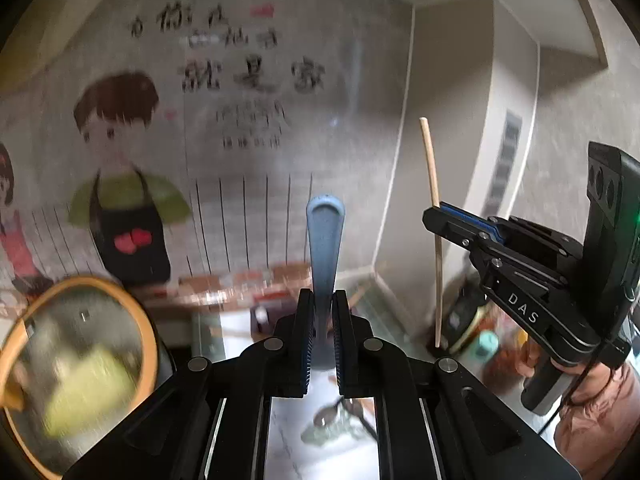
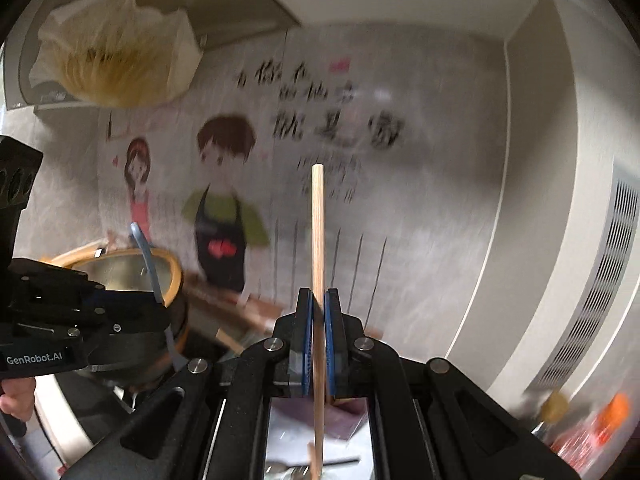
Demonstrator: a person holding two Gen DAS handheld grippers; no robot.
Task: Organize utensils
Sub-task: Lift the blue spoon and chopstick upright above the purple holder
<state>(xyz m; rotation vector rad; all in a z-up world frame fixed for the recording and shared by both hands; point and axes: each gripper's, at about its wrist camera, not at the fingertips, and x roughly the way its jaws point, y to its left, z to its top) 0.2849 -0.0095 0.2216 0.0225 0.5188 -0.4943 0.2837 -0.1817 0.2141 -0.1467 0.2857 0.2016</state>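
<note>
Aloft, a smooth blue handle (image 1: 325, 248) is clamped upright in the left gripper (image 1: 323, 320); a slim wooden chopstick (image 2: 318, 280) is pinched in the right gripper (image 2: 319, 320). Wall poster (image 1: 224, 120) text is blurred.

Left wrist view: rides the left gripper (image 1: 322, 312), faces the cartoon wall mural (image 1: 124, 184) at close range | Right wrist view: rides the right gripper (image 2: 319, 312), faces the same mural (image 2: 224, 208) from further right | Shared: mural, orange-rimmed lid (image 1: 148, 320) (image 2: 176, 276); each view shows the other gripper
</note>
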